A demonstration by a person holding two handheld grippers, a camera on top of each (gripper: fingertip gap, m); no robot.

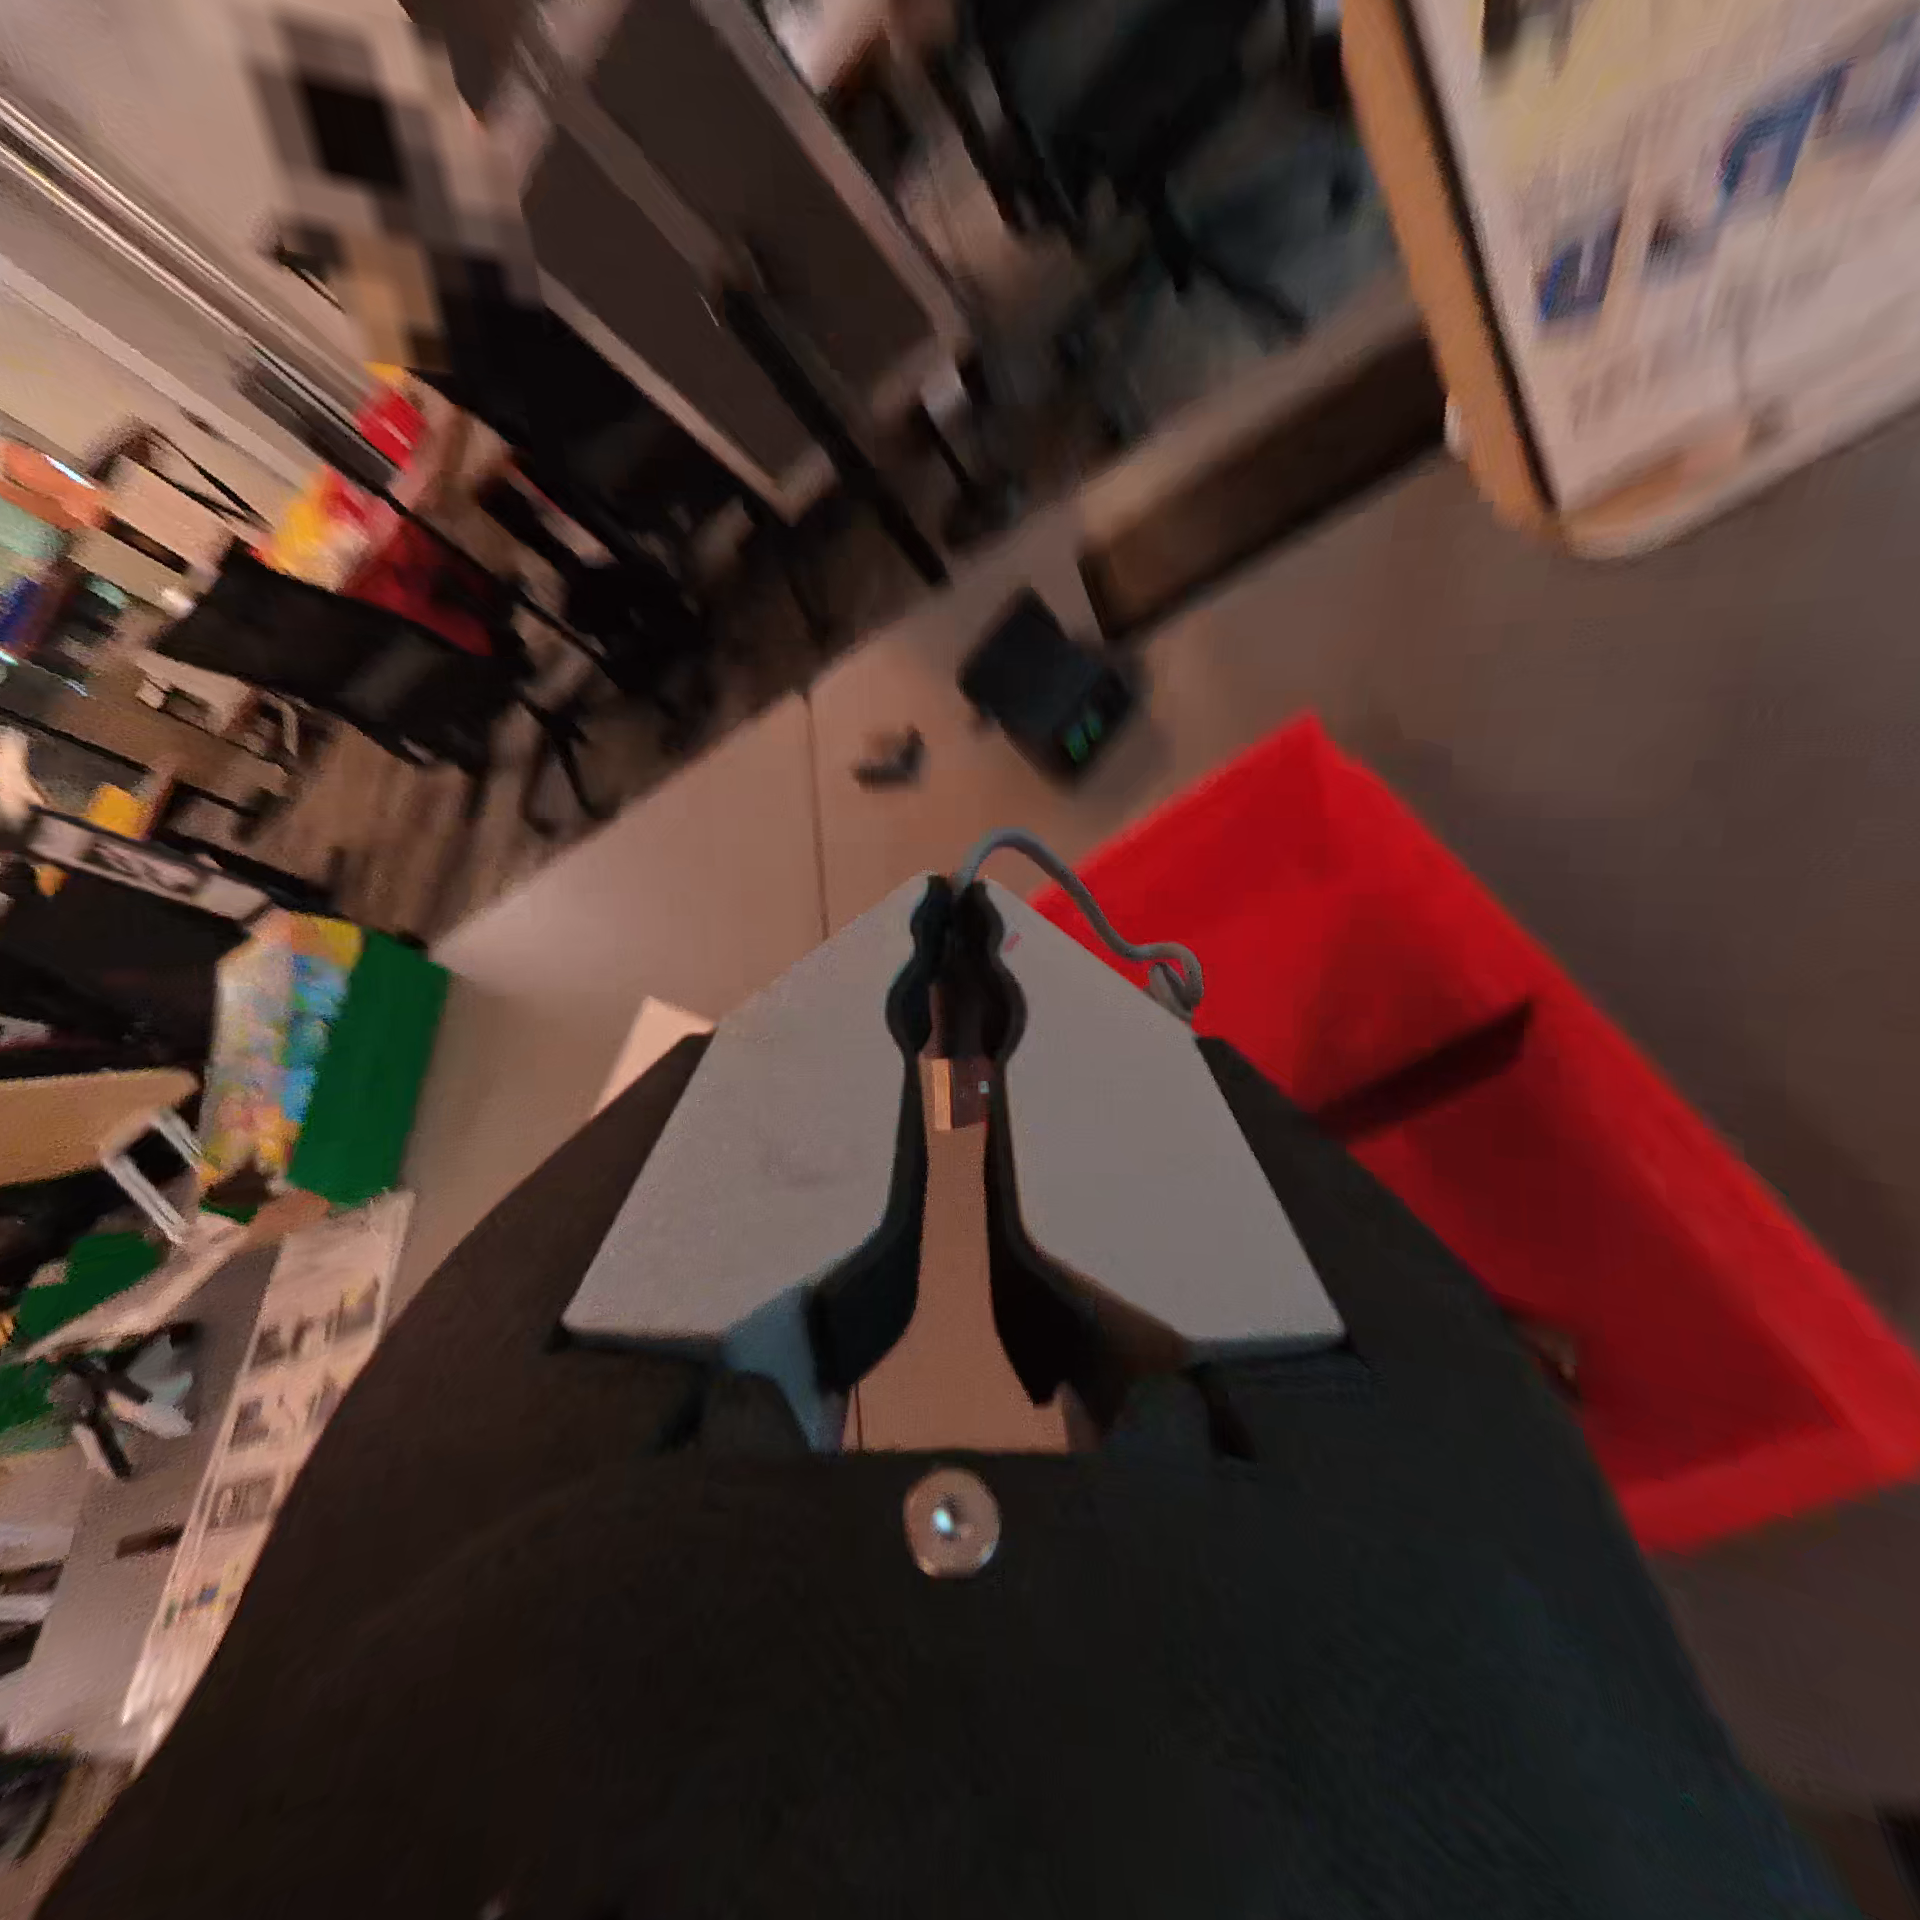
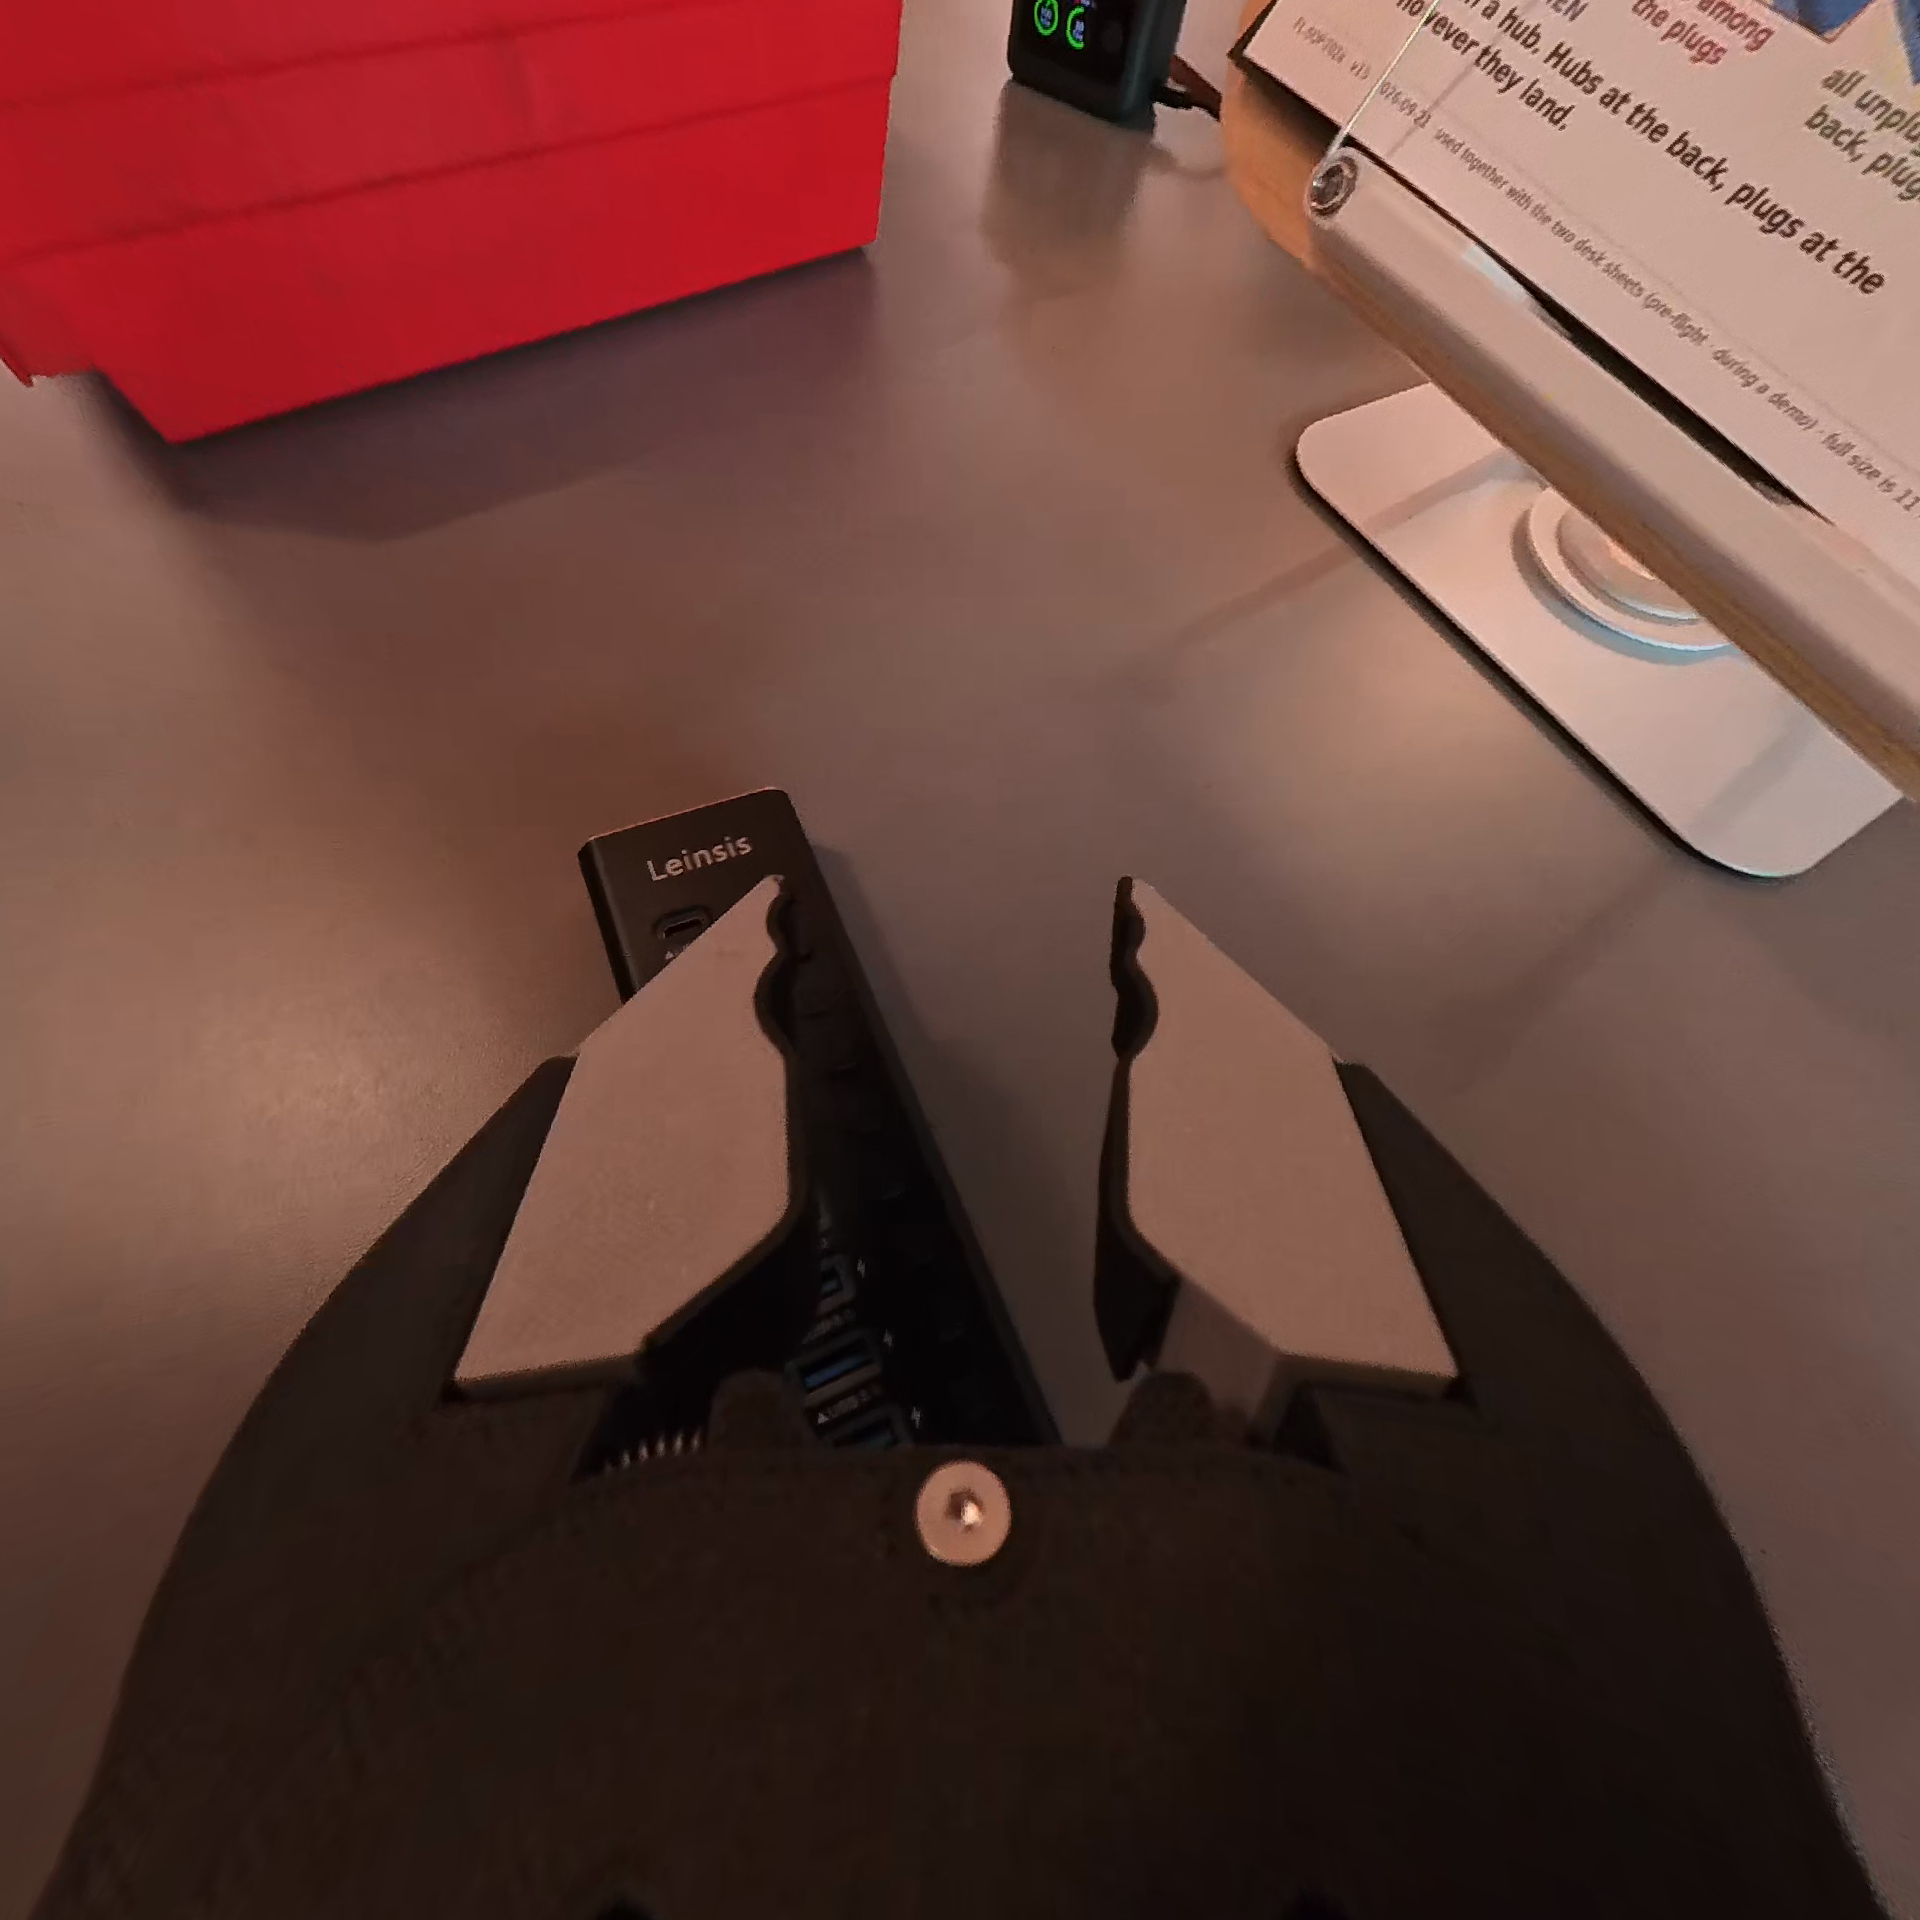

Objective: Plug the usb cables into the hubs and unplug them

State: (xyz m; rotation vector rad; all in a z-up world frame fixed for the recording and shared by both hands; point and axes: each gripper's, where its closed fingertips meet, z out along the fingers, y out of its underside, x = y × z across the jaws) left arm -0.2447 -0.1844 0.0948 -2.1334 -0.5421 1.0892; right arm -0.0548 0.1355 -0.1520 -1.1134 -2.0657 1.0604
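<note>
Grey table (image 2: pixel 987 582) fills the right wrist view, where the right gripper (image 2: pixel 951 935) stands spread apart over a black USB hub (image 2: pixel 717 862) lying under its left finger (touching or not, I cannot tell). Held in the air, the left gripper (image 1: pixel 954 914) is clamped on a USB plug (image 1: pixel 961 1086), its grey cable (image 1: pixel 1101 914) curling rightward before a red bin (image 1: pixel 1507 1143)

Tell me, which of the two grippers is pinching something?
The left gripper: its fingers are shut on a grey USB cable's plug. The right gripper is open above the long black USB hub.
</note>
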